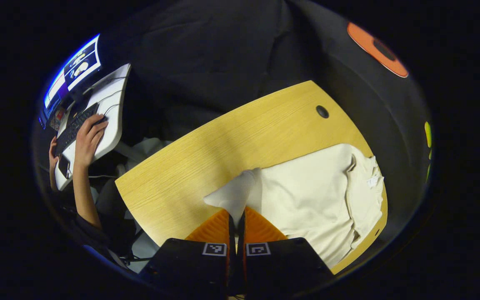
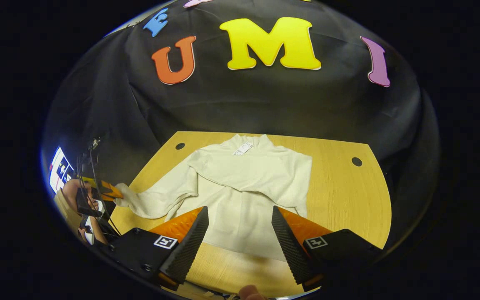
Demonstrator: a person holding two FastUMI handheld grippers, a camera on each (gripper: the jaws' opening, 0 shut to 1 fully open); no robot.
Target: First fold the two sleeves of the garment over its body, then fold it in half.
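The cream garment point(image 2: 244, 187) lies flat mid-table point(image 2: 348, 200) with one sleeve already across its chest, while the left gripper point(image 1: 236, 216) pinches the other sleeve's cuff point(image 1: 236, 193) out past the garment's side, probably to fold it over, and the right gripper point(image 2: 240, 233) hovers spread above the hem.

cream long-sleeved garment point(image 2: 246, 187) lies flat on wooden tabletop point(image 2: 340, 196), collar toward booth wall, white tag at neck. one sleeve point(image 2: 261, 175) already folded across chest. other sleeve point(image 2: 156, 200) stretched out sideways past tabletop edge, its ribbed cuff point(image 1: 236, 193) lifted and pinched between left gripper point(image 1: 236, 225) fingers. hem nearest right gripper view.
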